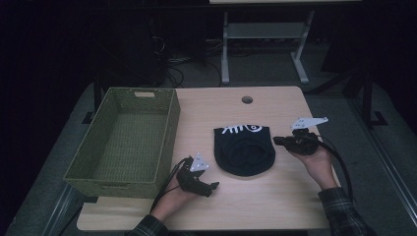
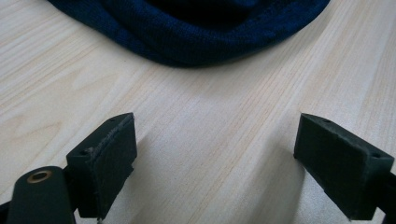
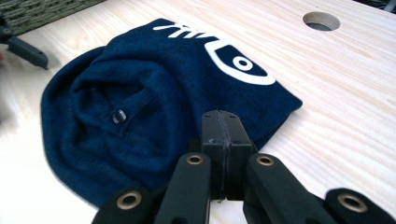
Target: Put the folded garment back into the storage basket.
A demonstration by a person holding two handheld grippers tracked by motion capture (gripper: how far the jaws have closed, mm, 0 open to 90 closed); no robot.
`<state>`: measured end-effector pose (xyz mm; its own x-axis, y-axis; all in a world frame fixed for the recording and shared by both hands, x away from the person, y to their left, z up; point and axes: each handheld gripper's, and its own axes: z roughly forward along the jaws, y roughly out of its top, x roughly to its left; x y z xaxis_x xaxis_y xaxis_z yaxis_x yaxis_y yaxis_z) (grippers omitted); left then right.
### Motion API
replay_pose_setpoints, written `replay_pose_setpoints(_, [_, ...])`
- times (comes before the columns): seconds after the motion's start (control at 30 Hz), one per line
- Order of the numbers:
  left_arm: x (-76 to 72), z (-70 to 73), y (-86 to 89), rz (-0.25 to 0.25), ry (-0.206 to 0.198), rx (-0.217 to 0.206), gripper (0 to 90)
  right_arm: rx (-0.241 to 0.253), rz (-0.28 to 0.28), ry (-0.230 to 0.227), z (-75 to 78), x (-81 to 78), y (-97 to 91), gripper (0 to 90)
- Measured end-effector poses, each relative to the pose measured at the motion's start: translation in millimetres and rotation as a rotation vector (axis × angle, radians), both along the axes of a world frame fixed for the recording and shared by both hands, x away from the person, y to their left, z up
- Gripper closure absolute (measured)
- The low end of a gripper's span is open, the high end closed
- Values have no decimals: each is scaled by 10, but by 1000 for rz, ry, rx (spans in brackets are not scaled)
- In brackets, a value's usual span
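Dark floor and a pale metal stand (image 1: 265, 44) lie beyond our light wooden table (image 1: 255, 206), which has a round cable hole (image 1: 247, 100) near its far edge. We see a green woven basket (image 1: 123, 142) filling the left side, its near corner hanging over the table's front edge. A navy knit hat (image 1: 244, 150) with white lettering lies mid-table, with bare wood all around it. Our left gripper (image 1: 212, 187) rests near the front edge, just short of the hat's brim, jaws spread wide with nothing between them. Our right gripper (image 1: 278, 140) sits at the hat's right edge, jaws pressed together on nothing, over the fabric's rim.
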<state>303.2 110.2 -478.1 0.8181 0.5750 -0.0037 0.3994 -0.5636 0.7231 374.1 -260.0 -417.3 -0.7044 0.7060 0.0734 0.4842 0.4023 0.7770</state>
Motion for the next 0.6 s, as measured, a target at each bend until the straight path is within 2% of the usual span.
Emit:
replay_pose_setpoints(0.3, [-3, 4, 6, -3, 6, 4, 122, -30, 7, 3, 52, 207, 114, 899])
replay_pose_setpoints(0.33, [-3, 3, 6, -3, 6, 4, 122, -33, 9, 4, 56, 274, 145, 899])
replay_pose_setpoints(0.4, [-4, 3, 6, -2, 5, 4, 122, -35, 9, 9, 57, 295, 155, 898])
replay_pose_setpoints(0.43, [-5, 3, 7, -2, 5, 5, 122, -40, 5, 17, 45, 365, 186, 898])
replay_pose_setpoints(0.6, [-5, 3, 9, -3, 5, 4, 122, -50, -1, 18, 27, 491, 223, 898])
